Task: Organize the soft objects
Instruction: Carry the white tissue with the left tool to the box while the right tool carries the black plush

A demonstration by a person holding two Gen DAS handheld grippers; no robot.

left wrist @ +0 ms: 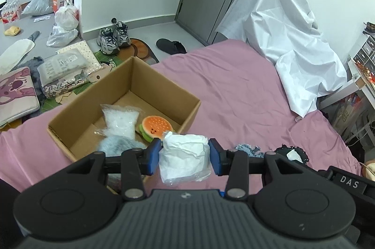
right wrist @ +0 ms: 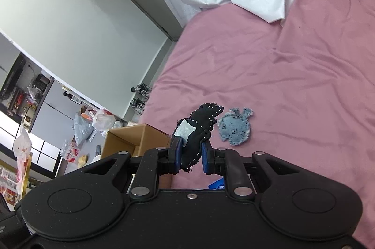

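My left gripper [left wrist: 185, 155] is shut on a white soft packet in clear wrap [left wrist: 184, 159], held above the pink bed beside the open cardboard box [left wrist: 164, 84]. Inside the box lie a burger-shaped plush [left wrist: 155, 128], a clear bag of white filling [left wrist: 119, 120] and a grey fluffy item [left wrist: 119, 145]. My right gripper [right wrist: 191, 155] is shut on a black stitched fabric toy with a white patch [right wrist: 199, 131], lifted off the bed. A blue denim fish-shaped toy [right wrist: 235, 127] lies flat on the sheet just right of it, and its edge shows as the denim toy [left wrist: 248, 150] in the left wrist view.
The pink bed sheet [right wrist: 293, 66] spreads to the right. A white cover sheet [left wrist: 293, 42] drapes over something at the bed's far end. On the floor are shoes [left wrist: 113, 37], a black slipper [left wrist: 171, 46], plastic bags [left wrist: 65, 16] and cushions [left wrist: 16, 89]. Shelving [left wrist: 363, 56] stands at the right.
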